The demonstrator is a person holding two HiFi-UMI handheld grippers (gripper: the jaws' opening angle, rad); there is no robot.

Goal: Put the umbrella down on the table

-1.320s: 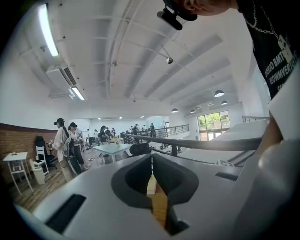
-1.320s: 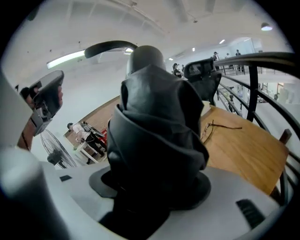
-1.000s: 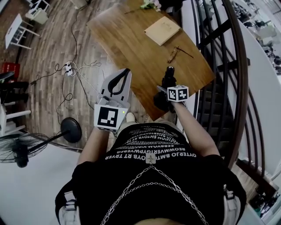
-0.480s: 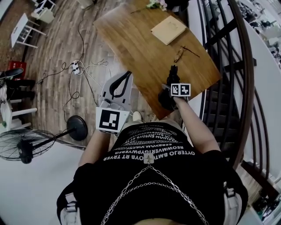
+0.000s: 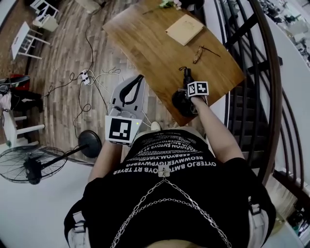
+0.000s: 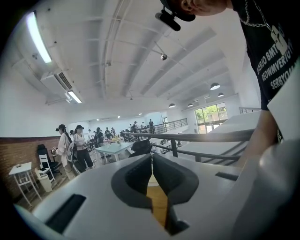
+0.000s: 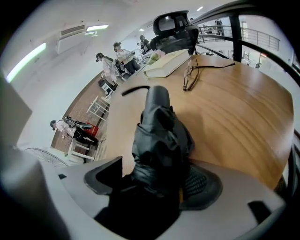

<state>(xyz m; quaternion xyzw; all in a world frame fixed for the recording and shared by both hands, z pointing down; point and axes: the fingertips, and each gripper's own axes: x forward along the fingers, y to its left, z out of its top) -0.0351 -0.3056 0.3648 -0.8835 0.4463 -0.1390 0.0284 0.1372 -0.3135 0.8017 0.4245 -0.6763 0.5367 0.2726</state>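
The folded black umbrella [image 7: 159,140] lies on the wooden table [image 7: 234,108] near its front edge, handle end pointing away from me. In the head view the umbrella [image 5: 185,77] runs out past my right gripper [image 5: 183,96]. That right gripper [image 7: 152,185] has its jaws opening with the umbrella's bunched fabric still between them: the left pad stands clear of the cloth, the right pad lies against it. My left gripper [image 5: 140,77] hovers off the table's left side over the floor. In the left gripper view my left gripper [image 6: 152,161] is shut with nothing in it.
A tan book [image 5: 184,29] and a pair of glasses [image 5: 201,52] lie farther back on the table [image 5: 145,43], with flowers [image 5: 167,4] at its far end. A black stair railing [image 5: 261,72] runs along the right. Cables [image 5: 82,75] and a fan [image 5: 29,164] are on the floor at left.
My right gripper has come down with the umbrella onto the table near its front edge, and its jaws have spread. The left gripper has hardly moved.
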